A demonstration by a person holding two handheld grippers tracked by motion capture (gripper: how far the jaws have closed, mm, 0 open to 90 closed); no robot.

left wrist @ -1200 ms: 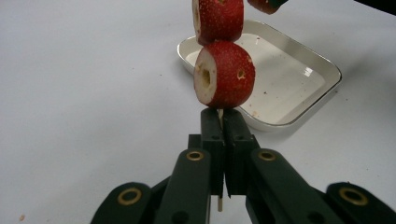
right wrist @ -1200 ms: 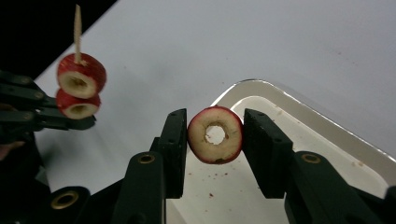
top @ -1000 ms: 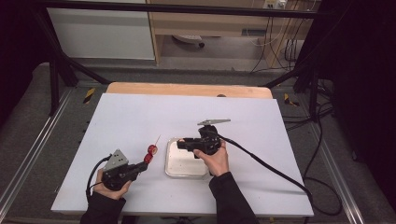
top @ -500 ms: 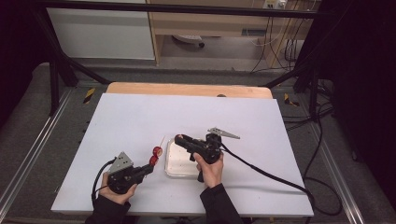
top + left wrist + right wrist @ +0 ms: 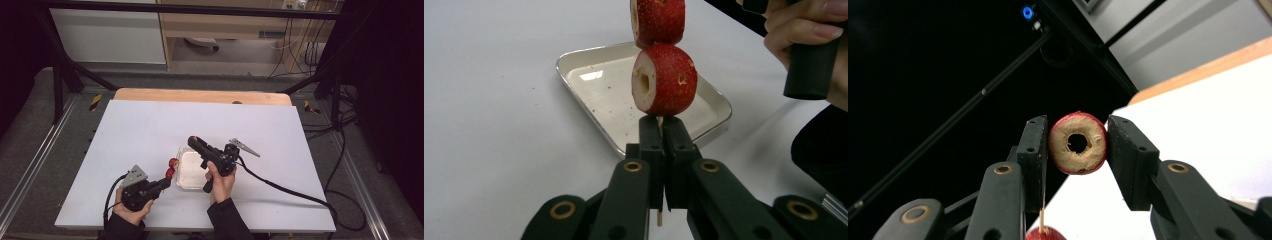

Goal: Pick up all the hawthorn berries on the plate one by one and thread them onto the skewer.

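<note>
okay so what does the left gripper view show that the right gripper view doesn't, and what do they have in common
Left gripper view alone: the left gripper shut on a thin wooden skewer, two red fruit pieces threaded above its jaws, the metal tray behind on the white table, and the person's other hand. Right gripper view alone: the right gripper clamping a cored red fruit ring by its sides, hole facing the camera, against a dark background. Shared: the white table, and the skewer's tip with fruit appears at the right gripper view's bottom edge.
</note>
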